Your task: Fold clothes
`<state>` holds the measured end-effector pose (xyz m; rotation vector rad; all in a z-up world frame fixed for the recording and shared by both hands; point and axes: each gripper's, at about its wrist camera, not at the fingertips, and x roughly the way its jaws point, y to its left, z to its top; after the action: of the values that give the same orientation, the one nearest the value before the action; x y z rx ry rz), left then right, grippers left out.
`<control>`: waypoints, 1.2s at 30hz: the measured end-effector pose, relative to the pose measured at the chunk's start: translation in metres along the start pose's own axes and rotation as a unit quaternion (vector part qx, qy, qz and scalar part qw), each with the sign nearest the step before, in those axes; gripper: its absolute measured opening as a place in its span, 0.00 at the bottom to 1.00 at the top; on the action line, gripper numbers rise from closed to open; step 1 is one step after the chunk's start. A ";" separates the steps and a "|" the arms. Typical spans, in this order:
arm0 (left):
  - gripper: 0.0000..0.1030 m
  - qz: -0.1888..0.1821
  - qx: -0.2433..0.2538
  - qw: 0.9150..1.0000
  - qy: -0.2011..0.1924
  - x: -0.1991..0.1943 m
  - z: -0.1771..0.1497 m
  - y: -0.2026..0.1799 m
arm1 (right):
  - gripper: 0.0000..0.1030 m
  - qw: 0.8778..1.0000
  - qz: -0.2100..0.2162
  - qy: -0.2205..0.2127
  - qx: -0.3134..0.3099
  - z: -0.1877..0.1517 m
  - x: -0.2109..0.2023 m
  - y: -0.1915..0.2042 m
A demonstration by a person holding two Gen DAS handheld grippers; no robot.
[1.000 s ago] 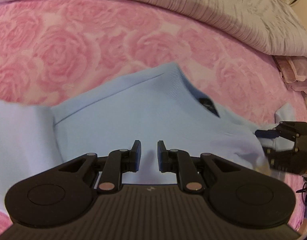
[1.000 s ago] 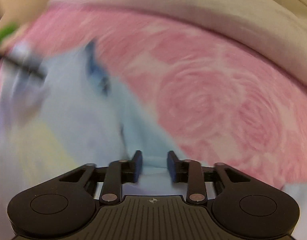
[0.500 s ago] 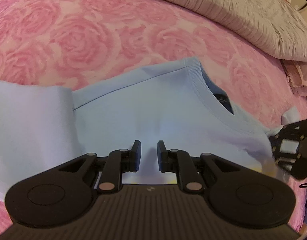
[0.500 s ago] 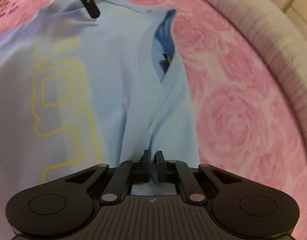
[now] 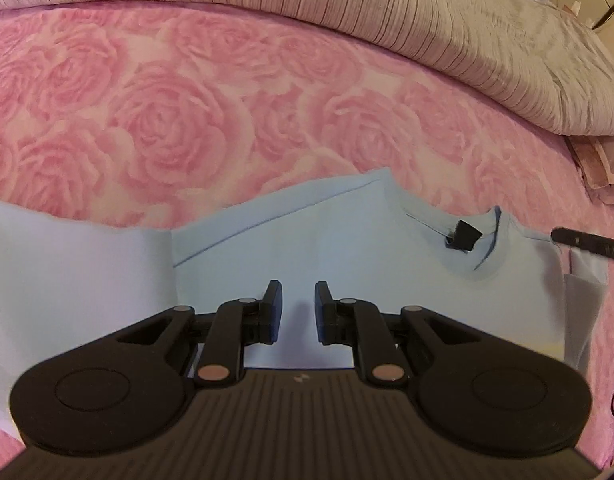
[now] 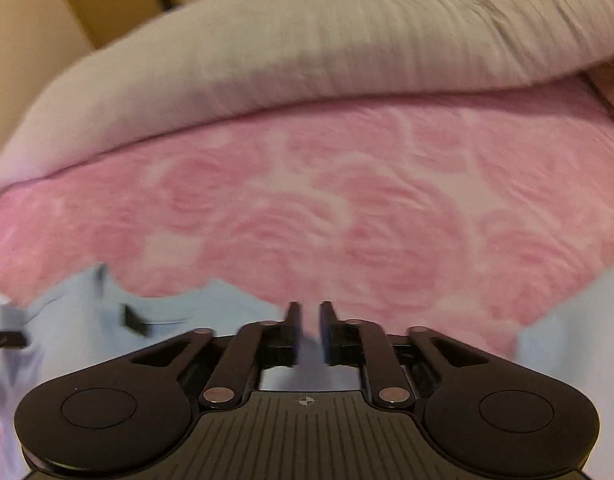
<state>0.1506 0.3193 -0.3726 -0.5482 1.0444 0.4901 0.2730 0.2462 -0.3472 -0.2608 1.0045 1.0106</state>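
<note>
A light blue shirt [image 5: 347,248] lies spread on the pink rose bedspread [image 5: 227,120], its collar with a black label [image 5: 463,236] to the right. One sleeve [image 5: 67,280] lies to the left. My left gripper [image 5: 295,304] hovers over the chest area with its fingers apart and only flat fabric under the gap. In the right wrist view, which is blurred, my right gripper [image 6: 309,320] has its jaws nearly together on the shirt [image 6: 179,312] edge at the shoulder, right of the label [image 6: 133,320]. A finger of the right gripper [image 5: 587,242] shows at the shirt's far right.
A thick striped grey quilt [image 5: 387,20] is bunched along the far side of the bed and also fills the top of the right wrist view [image 6: 307,48]. Pinkish frilled cloth [image 5: 603,168] sits at the right edge. More light blue fabric [image 6: 579,340] lies at the right.
The right gripper swung from looking down along the printed front to facing the quilt, still at the shoulder, jaws slightly wider. The collar shifted right in the left view; the left gripper's gap is unchanged.
</note>
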 end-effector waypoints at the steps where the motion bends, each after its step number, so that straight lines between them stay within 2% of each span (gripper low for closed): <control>1: 0.12 0.002 -0.001 1.000 0.000 0.003 0.000 0.000 | 0.42 0.999 -0.007 0.012 -0.036 -0.002 0.005 0.008; 3: 0.12 0.011 -0.005 1.000 0.007 0.012 -0.001 0.001 | 0.44 0.992 -0.073 0.046 -0.092 -0.009 0.023 0.020; 4: 0.12 -0.038 0.033 0.999 0.014 0.015 -0.002 0.002 | 0.44 0.985 -0.124 0.061 -0.099 -0.012 0.032 0.021; 7: 0.12 -0.050 0.013 0.999 0.001 0.002 -0.013 0.010 | 0.44 0.995 -0.091 0.030 -0.001 -0.009 0.015 0.011; 9: 0.14 -0.048 -0.007 0.999 -0.012 -0.013 -0.024 0.025 | 0.45 0.997 -0.058 0.016 0.056 -0.008 0.000 0.006; 11: 0.14 -0.034 -0.036 0.998 -0.026 -0.032 -0.036 0.050 | 0.45 0.997 -0.039 0.021 0.061 -0.011 -0.012 0.010; 14: 0.17 -0.012 -0.079 0.996 -0.046 -0.061 -0.054 0.087 | 0.45 0.998 -0.038 0.034 0.039 -0.025 -0.027 0.019; 15: 0.29 0.008 -0.107 0.993 -0.056 -0.071 -0.056 0.107 | 0.45 0.997 -0.041 0.041 0.044 -0.032 -0.030 0.020; 16: 0.41 0.029 -0.134 0.988 -0.066 -0.080 -0.059 0.128 | 0.45 0.997 -0.046 0.048 0.050 -0.040 -0.033 0.022; 18: 0.45 0.071 -0.194 0.974 -0.089 -0.093 -0.057 0.178 | 0.46 0.994 -0.056 0.061 0.070 -0.054 -0.041 0.023; 21: 0.45 0.111 -0.294 0.942 -0.120 -0.099 -0.059 0.254 | 0.46 0.987 -0.077 0.062 0.126 -0.077 -0.060 0.021; 24: 0.45 0.123 -0.371 0.907 -0.155 -0.095 -0.059 0.314 | 0.46 0.978 -0.085 0.058 0.183 -0.102 -0.084 0.025; 27: 0.44 0.131 -0.404 0.888 -0.174 -0.082 -0.050 0.346 | 0.46 0.969 -0.087 0.066 0.220 -0.120 -0.100 0.032; 28: 0.36 0.133 -0.402 0.888 -0.178 -0.079 -0.046 0.350 | 0.46 0.968 -0.089 0.070 0.223 -0.125 -0.103 0.036; 29: 0.23 0.135 -0.399 0.889 -0.181 -0.076 -0.043 0.354 | 0.46 0.967 -0.090 0.074 0.227 -0.129 -0.106 0.040; 31: 0.07 0.149 -0.374 0.897 -0.182 -0.077 -0.042 0.352 | 0.46 0.967 -0.093 0.078 0.225 -0.135 -0.111 0.049; 33: 0.04 0.171 -0.338 0.902 -0.206 -0.092 -0.046 0.339 | 0.46 0.968 -0.095 0.074 0.219 -0.137 -0.117 0.057; 36: 0.04 0.219 -0.308 0.899 -0.223 -0.126 -0.078 0.328 | 0.46 0.969 -0.101 0.067 0.215 -0.141 -0.127 0.069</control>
<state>-0.1568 0.5058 -0.3513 -0.7119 0.5448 1.3096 0.1174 0.1245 -0.3067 -0.0699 1.2661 0.5755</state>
